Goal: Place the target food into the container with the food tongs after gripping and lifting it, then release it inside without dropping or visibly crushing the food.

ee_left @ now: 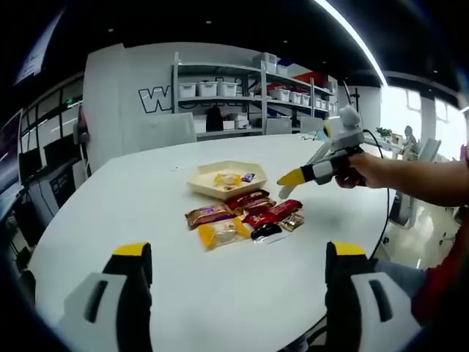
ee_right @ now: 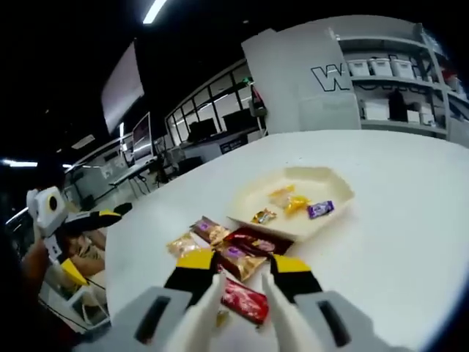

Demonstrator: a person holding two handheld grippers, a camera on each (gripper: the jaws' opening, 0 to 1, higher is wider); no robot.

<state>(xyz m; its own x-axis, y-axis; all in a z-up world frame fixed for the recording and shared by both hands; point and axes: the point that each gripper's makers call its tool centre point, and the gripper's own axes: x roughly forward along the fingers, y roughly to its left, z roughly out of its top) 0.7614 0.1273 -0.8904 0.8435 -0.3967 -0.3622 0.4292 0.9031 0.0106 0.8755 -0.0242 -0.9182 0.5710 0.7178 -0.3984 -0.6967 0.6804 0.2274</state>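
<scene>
A beige hexagonal tray (ee_left: 207,188) (ee_right: 327,183) sits mid-table with a few small wrapped sweets in it, one yellow (ee_left: 227,178) and one purple (ee_right: 320,209). Just in front lies a pile of snack packets: brown (ee_left: 209,215), yellow (ee_left: 222,232), red (ee_left: 272,213) (ee_right: 245,301) and black (ee_left: 265,231). My left gripper (ee_left: 236,253) (ee_right: 88,242) is held wide open, low and short of the pile, with nothing in it. A hand holds my right gripper (ee_left: 287,183) (ee_right: 243,262) above the table, right of the tray. Its jaws stand slightly apart over the packets, holding nothing.
The white table (ee_left: 110,213) is round-edged, and its near edge runs beneath my left jaws. Shelving with white bins (ee_left: 220,92) and chairs stand behind it. The person's forearm (ee_left: 425,180) reaches in from the right.
</scene>
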